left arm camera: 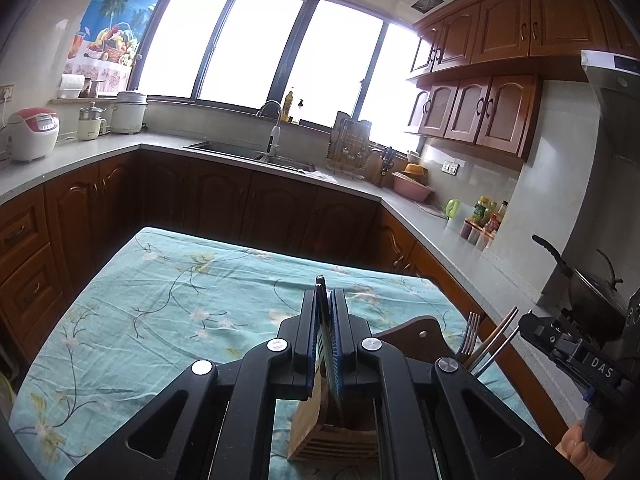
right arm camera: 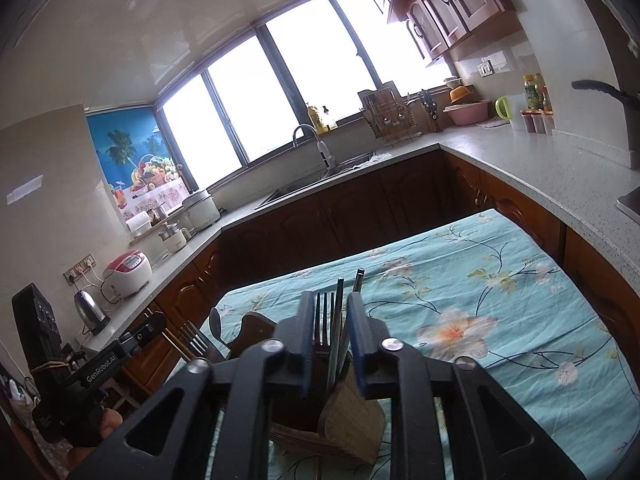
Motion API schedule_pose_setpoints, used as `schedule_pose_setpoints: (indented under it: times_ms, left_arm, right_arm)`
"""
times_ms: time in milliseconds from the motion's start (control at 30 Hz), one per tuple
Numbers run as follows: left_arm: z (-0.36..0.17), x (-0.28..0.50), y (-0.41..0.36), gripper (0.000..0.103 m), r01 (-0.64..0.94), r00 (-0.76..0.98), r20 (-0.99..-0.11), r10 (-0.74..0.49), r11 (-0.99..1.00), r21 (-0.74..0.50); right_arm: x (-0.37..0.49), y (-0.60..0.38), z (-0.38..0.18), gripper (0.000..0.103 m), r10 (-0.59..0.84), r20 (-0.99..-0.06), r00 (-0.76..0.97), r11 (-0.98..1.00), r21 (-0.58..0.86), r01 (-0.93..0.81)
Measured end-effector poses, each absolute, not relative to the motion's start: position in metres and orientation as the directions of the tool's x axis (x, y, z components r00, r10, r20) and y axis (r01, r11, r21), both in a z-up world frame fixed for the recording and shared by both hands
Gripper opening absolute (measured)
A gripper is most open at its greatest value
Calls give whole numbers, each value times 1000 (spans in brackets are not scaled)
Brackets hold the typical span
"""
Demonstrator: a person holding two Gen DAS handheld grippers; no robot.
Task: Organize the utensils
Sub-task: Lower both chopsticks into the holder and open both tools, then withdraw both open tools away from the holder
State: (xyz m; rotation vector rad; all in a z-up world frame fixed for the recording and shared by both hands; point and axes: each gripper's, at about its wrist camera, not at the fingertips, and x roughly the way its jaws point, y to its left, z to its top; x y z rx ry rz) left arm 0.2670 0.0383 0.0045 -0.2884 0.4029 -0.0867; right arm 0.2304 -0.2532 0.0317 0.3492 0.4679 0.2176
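Observation:
A wooden utensil holder (left arm camera: pixel 316 432) stands on the floral tablecloth, right under both grippers; it also shows in the right wrist view (right arm camera: pixel 352 420). My left gripper (left arm camera: pixel 325 300) is shut on thin dark chopsticks (left arm camera: pixel 320 286) that point down into the holder. A fork (left arm camera: pixel 470 336) and more chopsticks (left arm camera: pixel 502 334) stand in the holder's right part. My right gripper (right arm camera: pixel 331 308) has its jaws partly apart around a fork (right arm camera: pixel 323 316) and dark chopsticks (right arm camera: pixel 358 280) standing in the holder; whether it grips them is unclear. The left gripper also shows in the right wrist view (right arm camera: pixel 148 334).
The table with the teal floral cloth (left arm camera: pixel 160 300) stretches ahead. Brown cabinets and a grey counter (left arm camera: pixel 240 148) with a sink, dish rack and appliances ring the room. A wok (left arm camera: pixel 592 292) sits on the stove at right.

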Motion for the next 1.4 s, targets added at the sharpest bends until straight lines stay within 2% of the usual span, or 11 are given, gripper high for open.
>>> schedule_pose_setpoints:
  times_ms: [67,133,300,367,433,467,500,600,700,1167,1400]
  left_arm:
    - [5,268,38,9,22,915,-380,-138,955,-294]
    - [5,268,37,19,20,913,-385,-138,955,-296]
    - [7,267,34,25,21,912,-387,-136,958,-287]
    - [7,265,34,35,22,911,-388,-138,957,-289]
    - [7,261,36,53,15,913,-386,-132,956,-292]
    - [7,258,36,55,15,915,-382,-132,956,-294]
    - [7,256,36,58,16,915,-380,-132,956,-294]
    - [8,246,38,87,7,916,-383,-120,959,-283]
    - [9,230,41,100,-1,920,-377,-109,960,-280]
    - [13,139,51,102,-33,900,-427,-88,963,-268]
    - [24,79,52,102,-60,904,-424,-44,972,-229]
  right_arm:
    - [230,-253,32,26,282,-400,872,918,378,-124]
    - [230,-254,31,38,280,-399,873,918,378,-122]
    - [226,-254,32,49,274,-387,881,917,380,-118]
    - [224,-256,32,57,271,-384,883,917,382,-115]
    - [223,-257,31,62,271,-384,883,915,387,-112]
    - [221,-258,30,63,271,-383,883,914,390,-111]
    - [221,-259,30,69,271,-383,883,913,393,-110]
    - [215,-262,28,86,272,-372,888,909,401,-111]
    - [206,-263,26,102,267,-358,895,907,406,-109]
    - [134,-256,16,103,299,-322,898,891,431,-142]
    - [83,-243,33,103,259,-279,925,926,345,-156]
